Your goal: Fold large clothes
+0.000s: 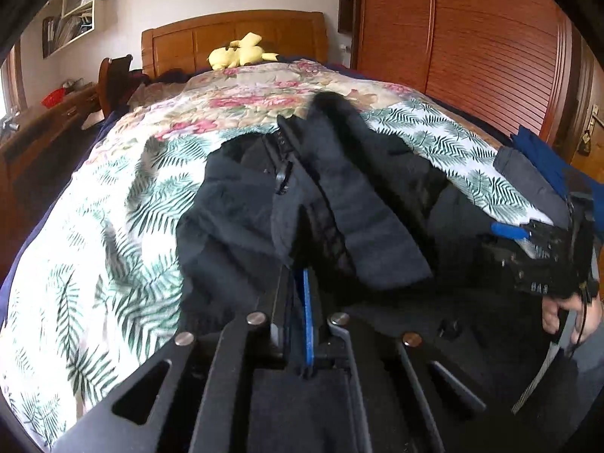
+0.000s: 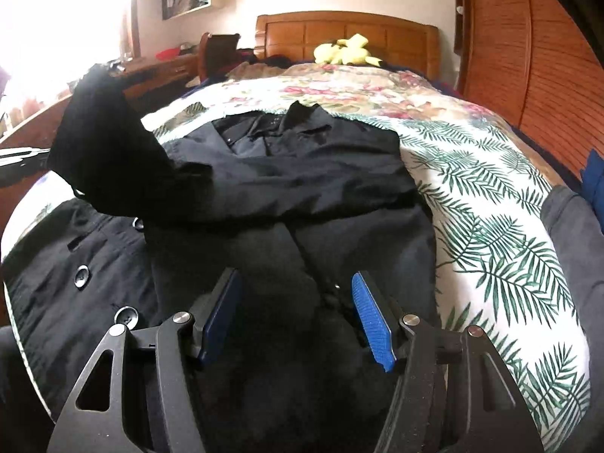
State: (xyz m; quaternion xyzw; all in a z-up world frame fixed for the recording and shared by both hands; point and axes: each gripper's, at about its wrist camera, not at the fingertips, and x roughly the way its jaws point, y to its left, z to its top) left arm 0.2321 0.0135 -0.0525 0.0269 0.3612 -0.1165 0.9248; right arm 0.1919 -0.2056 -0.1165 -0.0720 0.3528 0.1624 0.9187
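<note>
From the left wrist camera, the left gripper (image 1: 298, 264) has its fingers pressed together on a dark sleeve (image 1: 351, 204) of the black coat (image 1: 226, 226). The sleeve is lifted up off the bed (image 1: 94, 226) and drapes over the fingers. The rest of the coat lies on the leafy bedspread. Off to the right, the right gripper (image 1: 543, 253) is low over the coat — a hand (image 1: 558, 313) holds it. A yellow plush toy (image 1: 238, 53) sits at the far end by the wooden headboard (image 1: 234, 34). A big wooden wardrobe (image 1: 472, 45) stands on the right.

From the right wrist camera, the right gripper (image 2: 298, 313) has its blue fingers (image 2: 372, 321) spread wide apart with nothing between them. They hang just above the lower part of the black coat (image 2: 302, 173). The coat is spread on the bed (image 2: 490, 207), collar toward the headboard (image 2: 347, 34). Round buttons (image 2: 81, 275) show on the left flap. The sleeve (image 2: 102, 151) stands up in the air on the left side. Folded grey cloth (image 2: 573, 234) lies at the right edge of the bed — just beside something blue.
</note>
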